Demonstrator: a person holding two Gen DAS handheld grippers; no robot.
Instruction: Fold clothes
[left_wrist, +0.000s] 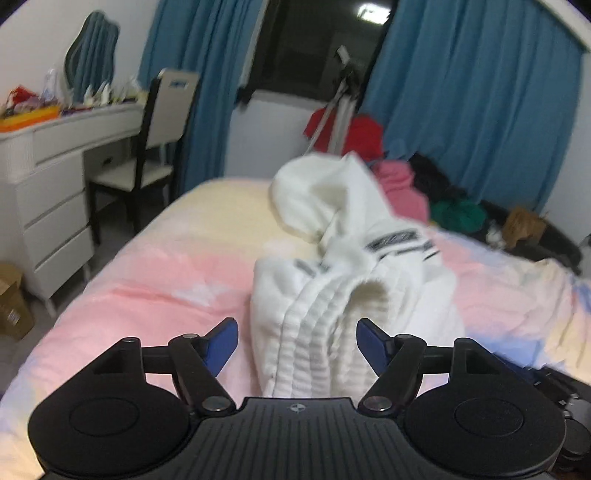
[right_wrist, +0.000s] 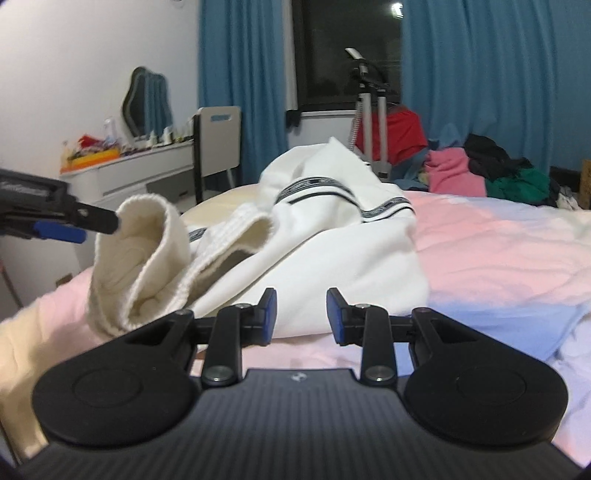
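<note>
A white hooded sweater (left_wrist: 343, 266) with dark striped bands lies crumpled on the bed (left_wrist: 155, 280). My left gripper (left_wrist: 297, 345) is open, its blue pads on either side of the sweater's ribbed hem, not closed on it. In the right wrist view the sweater (right_wrist: 314, 236) lies just ahead of my right gripper (right_wrist: 301, 314), which is open and empty just in front of the garment's near edge. The left gripper (right_wrist: 79, 225) shows at the far left, beside the raised ribbed cuff.
A pile of red, pink, green and black clothes (right_wrist: 491, 173) lies at the bed's far right. A tripod (right_wrist: 369, 107) stands by the window. A white dresser (left_wrist: 48, 177) and a chair (left_wrist: 155, 144) stand left of the bed. Blue curtains hang behind.
</note>
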